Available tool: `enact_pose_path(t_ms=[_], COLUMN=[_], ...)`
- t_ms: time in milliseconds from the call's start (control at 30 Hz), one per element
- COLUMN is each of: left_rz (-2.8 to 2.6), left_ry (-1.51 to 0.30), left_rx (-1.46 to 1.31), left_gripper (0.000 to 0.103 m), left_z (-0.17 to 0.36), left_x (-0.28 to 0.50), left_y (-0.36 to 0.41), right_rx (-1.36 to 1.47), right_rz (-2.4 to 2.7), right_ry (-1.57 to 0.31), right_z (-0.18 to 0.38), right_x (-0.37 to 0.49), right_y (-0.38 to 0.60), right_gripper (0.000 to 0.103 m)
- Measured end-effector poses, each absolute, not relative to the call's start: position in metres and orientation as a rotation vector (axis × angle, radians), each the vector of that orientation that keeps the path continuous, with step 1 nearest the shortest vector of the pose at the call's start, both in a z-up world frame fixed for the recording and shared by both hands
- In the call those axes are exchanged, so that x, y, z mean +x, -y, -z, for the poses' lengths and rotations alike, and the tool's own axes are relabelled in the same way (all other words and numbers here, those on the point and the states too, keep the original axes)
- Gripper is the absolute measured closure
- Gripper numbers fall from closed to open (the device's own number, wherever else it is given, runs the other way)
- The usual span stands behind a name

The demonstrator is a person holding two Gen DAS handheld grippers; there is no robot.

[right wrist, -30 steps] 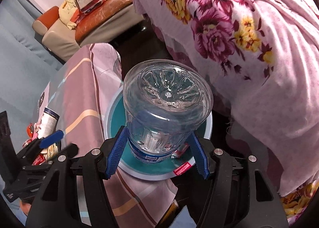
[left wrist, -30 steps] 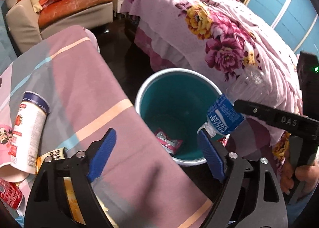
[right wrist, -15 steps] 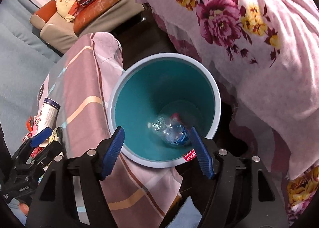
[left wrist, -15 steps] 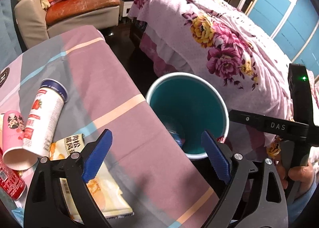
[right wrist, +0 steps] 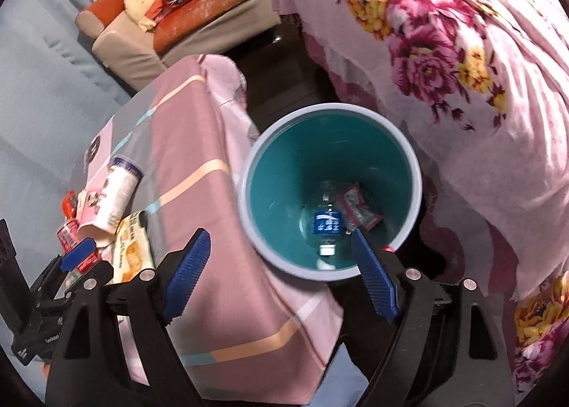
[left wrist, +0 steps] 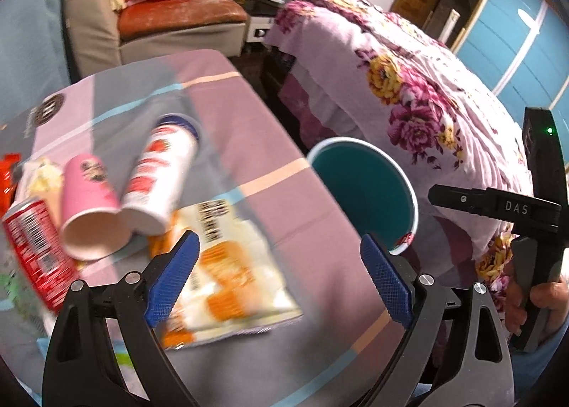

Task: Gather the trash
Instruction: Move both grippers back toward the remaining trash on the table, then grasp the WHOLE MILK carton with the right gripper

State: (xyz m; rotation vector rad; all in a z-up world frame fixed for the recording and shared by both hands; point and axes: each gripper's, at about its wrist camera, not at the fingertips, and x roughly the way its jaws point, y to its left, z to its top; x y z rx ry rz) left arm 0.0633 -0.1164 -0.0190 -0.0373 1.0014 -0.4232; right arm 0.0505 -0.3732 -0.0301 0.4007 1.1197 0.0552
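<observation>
Now the right gripper (right wrist: 279,275) hangs above a teal bin (right wrist: 409,158) with a pale rim; its 2 blue jaws have just been opening and stand wide with nothing between them. Inside the bin, at the bottom, lie a clear plastic bottle (right wrist: 327,222) with a blue label and, touching it on the right, a small pink wrapper (right wrist: 357,208). The bin stands on the dark floor between a table (right wrist: 199,144) draped in a pink, grey and peach striped cloth on the left and a bed (right wrist: 480,69) with a pink floral cover on the right.

The left gripper (left wrist: 279,279) hovers over the table, jaws wide and empty. Under it lies a white and orange snack bag (left wrist: 231,272). Further left lie a white tube (left wrist: 160,179), a pink paper cup (left wrist: 89,208) and a red can (left wrist: 32,247), close together on their sides. A sofa (left wrist: 160,23) stands far behind.
</observation>
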Motion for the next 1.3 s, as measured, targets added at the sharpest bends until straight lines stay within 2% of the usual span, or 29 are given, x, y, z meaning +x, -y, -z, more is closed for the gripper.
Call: enact_pose_path(t_ms=[467,800,1000,1300], left_rz=[0.268,0.162,0.122,0.038], left_ry=[-0.975,-1.011,-1.051,-1.078], left_rx=[-0.14,-0.2,-0.216,-0.22], left_gripper=[0.011,0.011,0.011,0.011], left_z=[0.016,0.04,0.058,0.072], left_x=[0.032,0.004,-0.015,-0.031], left_y=[0.004,-0.068,-0.104,-0.164], right_rx=[0.242,0.164,0.02,-0.37], right_rz=[-0.196,-0.249,-0.362,-0.603], right_ry=[-1.159,-1.198,-1.228,-1.27], right_z=[0.011,0.013,0.014,0.028], right_x=[0.05,0.043,0.043,0.027], right_y=[0.27,0.219,0.16,0.044], right_gripper=[0.024,0.02,0.02,0.02])
